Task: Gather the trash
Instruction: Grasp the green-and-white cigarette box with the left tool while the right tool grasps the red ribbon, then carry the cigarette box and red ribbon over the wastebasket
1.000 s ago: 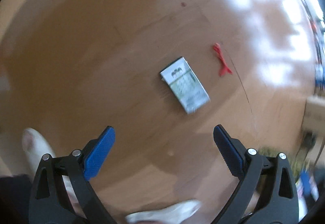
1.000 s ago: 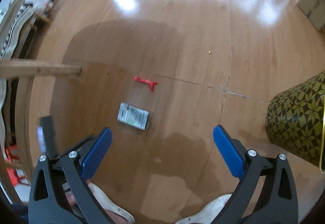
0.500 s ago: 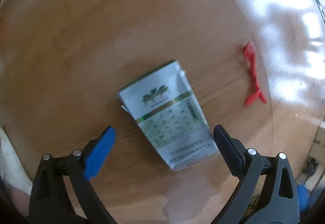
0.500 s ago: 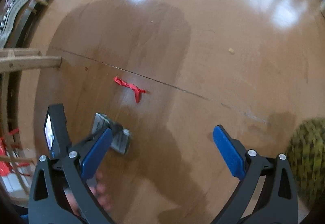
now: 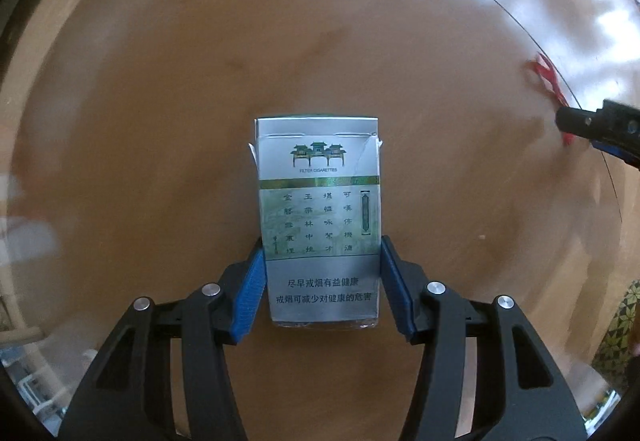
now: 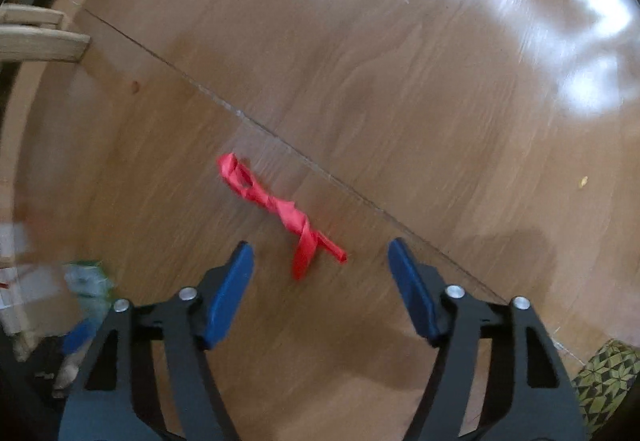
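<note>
**Two tongs over two pieces of trash on a wooden floor**

Two pieces of trash lie on the glossy brown wooden floor: one cigarette pack and one twisted red strip.

The left tongs point down at the cigarette pack, a silver and green box printed with a gate building and rows of characters, its torn lid end pointing away from the camera. The pack lies flat on the floor between the two blue pads. The jaws are closing, and each pad sits right against a long side of the pack's near end; whether they already press on it cannot be told for sure.

The right tongs also point down, and their jaws are closing too, but with a clear gap left between the blue pads. The red strip, a knotted, twisted piece of thin plastic, lies on the floor just beyond the fingertips, its forked near end level with the gap, touching neither pad. One dark seam crosses the floor just behind the strip.

Around them: one green patterned bin at the lower right edge, one pale wooden furniture leg at the upper left, and one small crumb off to the right. Nothing lies between either tongs and its target.
</note>
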`<state>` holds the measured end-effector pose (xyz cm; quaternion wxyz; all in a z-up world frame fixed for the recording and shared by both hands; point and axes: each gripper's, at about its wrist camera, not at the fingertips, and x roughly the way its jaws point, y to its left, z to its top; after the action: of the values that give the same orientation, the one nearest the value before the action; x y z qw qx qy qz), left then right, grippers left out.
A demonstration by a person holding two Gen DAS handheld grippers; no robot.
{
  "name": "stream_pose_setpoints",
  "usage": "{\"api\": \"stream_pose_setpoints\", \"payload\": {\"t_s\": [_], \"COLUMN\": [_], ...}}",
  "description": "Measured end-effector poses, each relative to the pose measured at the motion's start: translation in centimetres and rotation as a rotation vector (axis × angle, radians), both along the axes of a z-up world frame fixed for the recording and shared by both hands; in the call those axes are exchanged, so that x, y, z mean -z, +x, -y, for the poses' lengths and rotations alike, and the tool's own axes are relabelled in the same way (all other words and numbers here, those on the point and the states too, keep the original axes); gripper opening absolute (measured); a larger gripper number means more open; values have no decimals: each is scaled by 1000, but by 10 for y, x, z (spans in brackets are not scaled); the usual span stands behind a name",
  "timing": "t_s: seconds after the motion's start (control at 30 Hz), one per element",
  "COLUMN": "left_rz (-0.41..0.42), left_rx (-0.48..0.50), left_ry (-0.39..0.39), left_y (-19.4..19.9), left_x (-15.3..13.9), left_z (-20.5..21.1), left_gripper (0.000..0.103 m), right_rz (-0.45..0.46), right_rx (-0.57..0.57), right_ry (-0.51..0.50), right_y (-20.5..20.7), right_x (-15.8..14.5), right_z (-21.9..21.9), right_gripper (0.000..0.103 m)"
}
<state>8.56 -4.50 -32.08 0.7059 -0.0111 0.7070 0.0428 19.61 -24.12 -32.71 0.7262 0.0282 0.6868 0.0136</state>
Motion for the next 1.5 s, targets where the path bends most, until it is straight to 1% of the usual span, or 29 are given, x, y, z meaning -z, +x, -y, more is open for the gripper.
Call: {"api": "stream_pose_setpoints", "payload": {"t_s": [0.03, 0.07, 0.1, 0.13, 0.2, 0.27, 0.37, 0.43, 0.47, 0.5, 0.53, 0.57, 0.6, 0.63, 0.67, 0.7, 0.77, 0.8, 0.83, 0.87, 0.93, 1.0, 1.03, 1.1, 1.17, 1.2, 1.33, 1.43, 1.5], "left_rz": [4, 10, 15, 21, 35, 44, 50, 70, 77, 92, 100, 110, 129, 143, 159, 170, 193, 200, 208, 222, 235, 245, 250, 274, 284, 290, 304, 292, 281], "left_rx": [-1, 5, 16, 26, 53, 75, 107, 139, 156, 192, 211, 233, 257, 274, 299, 315, 362, 381, 404, 431, 463, 507, 525, 578, 601, 607, 595, 579, 575], "left_ry": [-3, -4, -4, -4, -6, -10, -12, -19, -22, -29, -38, -57, -83, -99, -121, -145, -194, -217, -251, -283, -301, -318, -319, -310, -310, -310, -306, -302, -297], "left_y": [1, 2, 3, 7, 10, 11, 9, 5, 2, -2, -1, -1, -8, 3, -2, -8, -24, -31, -39, -51, -63, -83, -89, -101, -107, -113, -107, -102, -99], "left_x": [-4, -10, -15, -20, -37, -52, -79, -108, -118, -138, -147, -159, -181, -202, -225, -243, -280, -293, -305, -322, -337, -349, -352, -361, -367, -376, -368, -359, -354], "left_z": [-2, -4, -3, -2, -2, 2, 10, 22, 16, 24, 27, 29, 35, 35, 42, 46, 56, 58, 61, 66, 77, 88, 92, 97, 94, 95, 88, 86, 83], "left_gripper": [53, 53, 53, 53, 53, 53, 53, 53, 53, 53, 53, 53, 53, 53, 53, 53, 53, 53, 53, 53, 53, 53, 53, 53, 53, 53, 53, 53, 53], "right_rz": [12, 8, -23, -26, -3, 17, 61, 92, 102, 123, 152, 174, 206, 230, 268, 284, 323, 349, 364, 392, 423, 438, 449, 443, 436, 432, 422, 425, 423], "right_rx": [-20, -28, -15, -4, 6, 25, 54, 79, 86, 102, 116, 123, 134, 143, 163, 180, 234, 260, 275, 310, 380, 433, 461, 535, 605, 634, 692, 708, 705], "right_ry": [-35, -29, 22, 44, 52, 75, 84, 82, 75, 64, 48, 34, 24, 20, 3, 1, 12, 16, 14, 10, 20, 25, 33, 31, 47, 57, 63, 94, 92], "right_y": [-1, -1, -2, -6, -15, -28, -53, -73, -80, -90, -103, -109, -122, -134, -152, -157, -186, -203, -213, -233, -268, -296, -310, -341, -365, -372, -375, -369, -362], "right_x": [-1, -2, -2, -7, -24, -50, -101, -140, -153, -175, -201, -218, -242, -258, -286, -301, -338, -355, -365, -381, -400, -409, -412, -412, -408, -411, -404, -402, -402], "right_z": [-6, -8, -10, -11, -10, -6, 6, 20, 26, 35, 45, 52, 61, 65, 77, 74, 93, 105, 111, 124, 146, 162, 173, 191, 210, 222, 239, 238, 234], "right_gripper": [43, 12, 12, 12, 12, 12, 12, 12, 12, 12, 12, 12, 12, 12, 12, 12, 12, 12, 12, 12, 12, 12, 12, 12, 12, 12, 12, 12, 12]}}
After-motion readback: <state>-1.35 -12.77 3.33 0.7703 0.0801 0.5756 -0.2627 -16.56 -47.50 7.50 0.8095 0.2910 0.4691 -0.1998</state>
